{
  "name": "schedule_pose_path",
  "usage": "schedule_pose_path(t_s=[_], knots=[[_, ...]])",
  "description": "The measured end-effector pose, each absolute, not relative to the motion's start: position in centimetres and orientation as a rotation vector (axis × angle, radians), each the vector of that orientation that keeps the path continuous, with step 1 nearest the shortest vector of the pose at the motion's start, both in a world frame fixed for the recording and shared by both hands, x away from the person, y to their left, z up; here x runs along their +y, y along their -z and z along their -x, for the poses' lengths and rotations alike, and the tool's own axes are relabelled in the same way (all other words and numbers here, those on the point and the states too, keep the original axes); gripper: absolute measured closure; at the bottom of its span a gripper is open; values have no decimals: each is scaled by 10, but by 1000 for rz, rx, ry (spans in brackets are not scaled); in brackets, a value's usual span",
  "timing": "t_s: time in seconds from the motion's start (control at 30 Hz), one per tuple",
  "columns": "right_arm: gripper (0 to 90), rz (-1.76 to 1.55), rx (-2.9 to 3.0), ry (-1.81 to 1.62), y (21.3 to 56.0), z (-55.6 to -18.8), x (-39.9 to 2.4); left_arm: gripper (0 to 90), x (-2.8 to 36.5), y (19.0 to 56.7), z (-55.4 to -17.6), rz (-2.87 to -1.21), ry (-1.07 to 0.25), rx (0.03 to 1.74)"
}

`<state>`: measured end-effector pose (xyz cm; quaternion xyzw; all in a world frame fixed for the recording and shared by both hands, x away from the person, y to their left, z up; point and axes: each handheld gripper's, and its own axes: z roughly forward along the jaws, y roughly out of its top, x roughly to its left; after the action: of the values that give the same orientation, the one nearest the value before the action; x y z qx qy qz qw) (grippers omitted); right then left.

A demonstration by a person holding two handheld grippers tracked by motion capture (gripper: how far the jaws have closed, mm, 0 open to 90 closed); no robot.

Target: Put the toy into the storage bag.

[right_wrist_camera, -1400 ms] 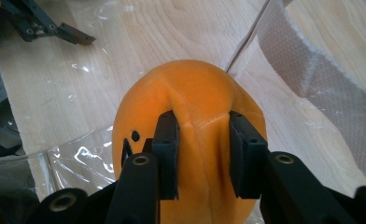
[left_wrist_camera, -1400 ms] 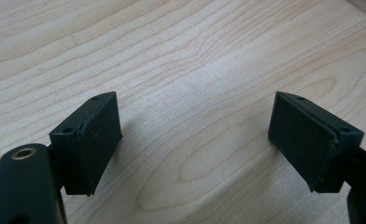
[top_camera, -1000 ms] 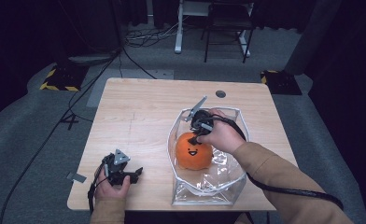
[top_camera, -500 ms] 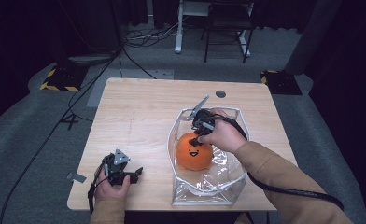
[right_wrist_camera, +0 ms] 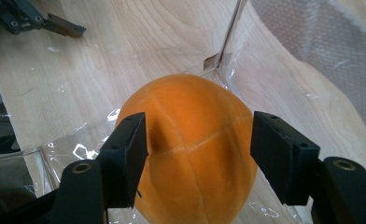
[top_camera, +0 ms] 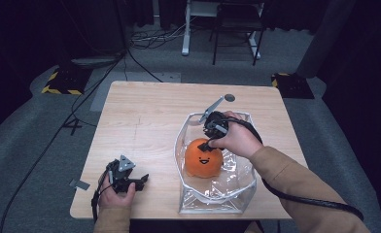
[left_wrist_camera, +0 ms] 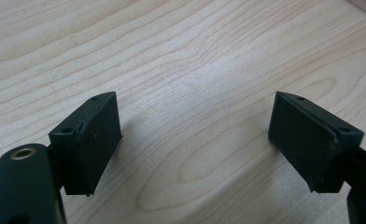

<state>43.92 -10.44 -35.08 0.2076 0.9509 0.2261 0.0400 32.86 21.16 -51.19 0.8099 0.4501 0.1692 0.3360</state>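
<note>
Handling guess: orange plush toy (top_camera: pixel 204 158) looks soft, light and squashy, with stitched seams on a fuzzy skin; probably not slippery, not fragile, will dent under the pads.
Toy location: inside the clear plastic bag (top_camera: pixel 237 191), which sits open-topped on the wooden table (top_camera: pixel 145 121) toward its right half; smiley face points at the person's side.
Bag: thin, floppy, shiny film with a zipper rim; likely shifts or crumples if bumped, walls close around the toy.
Best hold: judged across the rounded upper body, one pad on each side of the seam, squeezing enough to bite the stuffing.
Right gripper (right_wrist_camera: pixel 197 154): down in the bag mouth, jaws parted about as wide as the toy, straddling its top; left pad looks touching or just off the fabric, right pad a little apart; nothing clamped yet.
Left gripper (left_wrist_camera: pixel 195 140): jaws spread wide, empty, just over bare wood at the table's near left corner, well apart from the bag.
Risk: pad catching bag film along with the toy.
</note>
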Motion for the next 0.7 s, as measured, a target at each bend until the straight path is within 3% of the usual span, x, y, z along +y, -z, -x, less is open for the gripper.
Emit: schedule_pose_path(t_s=[0.7], knots=[[374,-637,2770,-857,287,-420,-149,171,212,512,-329,-2114,-439,1173]])
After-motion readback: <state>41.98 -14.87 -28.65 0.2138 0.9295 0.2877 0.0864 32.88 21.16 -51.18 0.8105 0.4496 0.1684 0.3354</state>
